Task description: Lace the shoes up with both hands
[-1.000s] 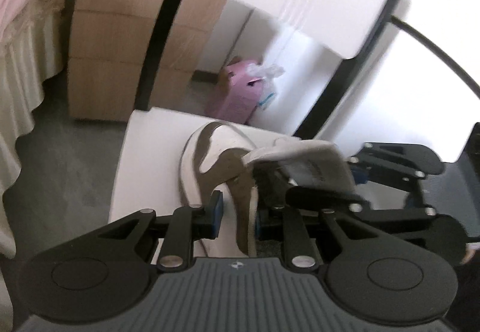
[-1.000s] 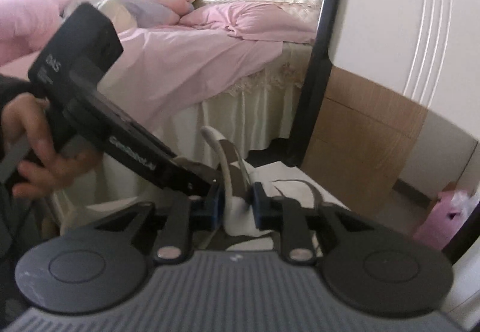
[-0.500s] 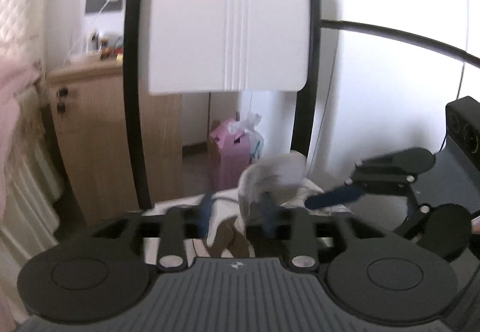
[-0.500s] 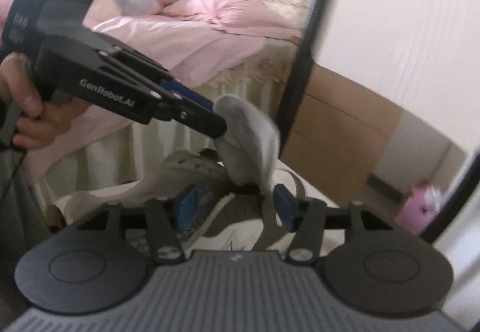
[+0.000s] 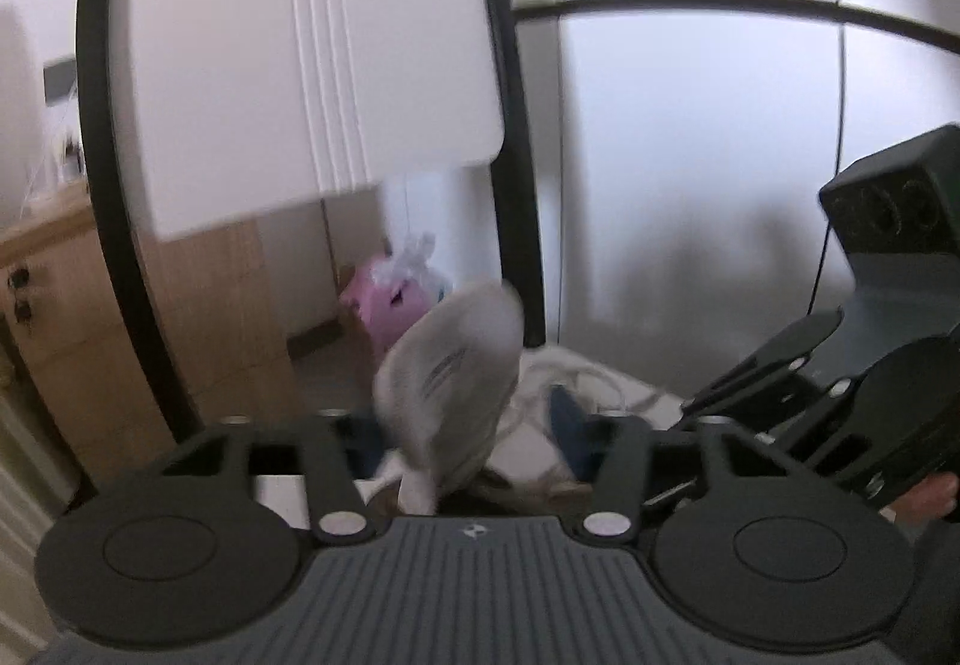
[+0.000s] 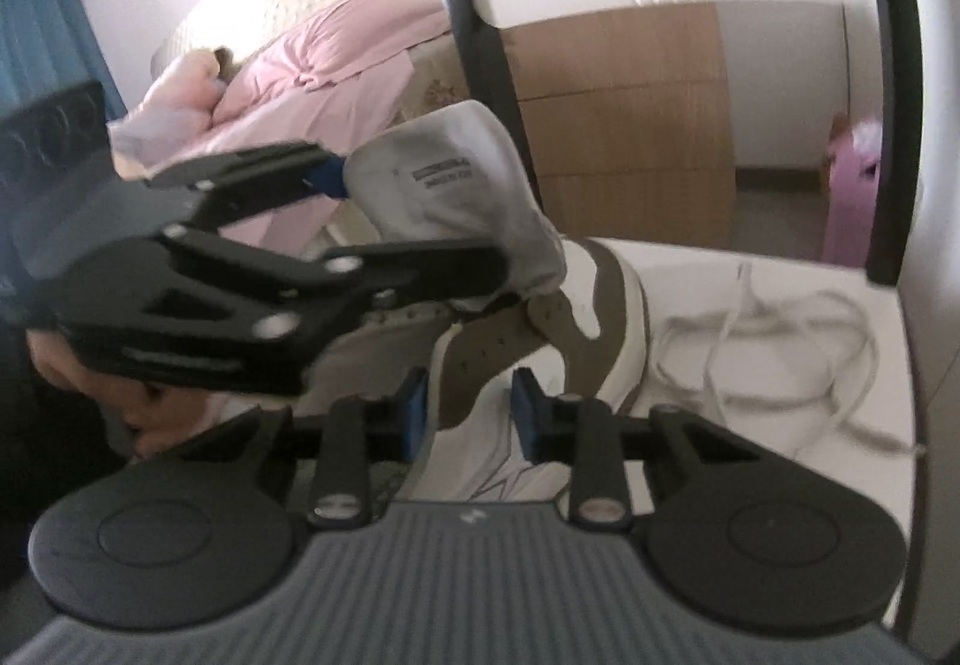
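Both grippers are working at the shoe point(image 6: 576, 317), which is sitting on the white tabletop point(image 6: 798, 461) near its left edge. Left gripper point(image 6: 420, 221) is reaching in from the left with its jaws closing around the grey tongue point(image 6: 456, 185), one blue pad touching the tongue's left side, the black finger crossing in front of it; whether it is already pinching, I cannot tell. Right gripper point(image 6: 468, 413) is closing too, its blue pads point(image 6: 414, 413) standing either side of the brown eyelet flap without pressing on it. Lace point(image 6: 768, 347) is lying loose in coils on the tabletop to the right of the shoe, towards the right edge, unthreaded as far as can be seen.

To do this well, the left should probably be lifting the tongue up and clear, keeping the eyelet rows exposed, while the right is steadying the flap rather than crushing it. Pulling the tongue hard is risking tipping the shoe. A lace end will need picking up next, near its tip.
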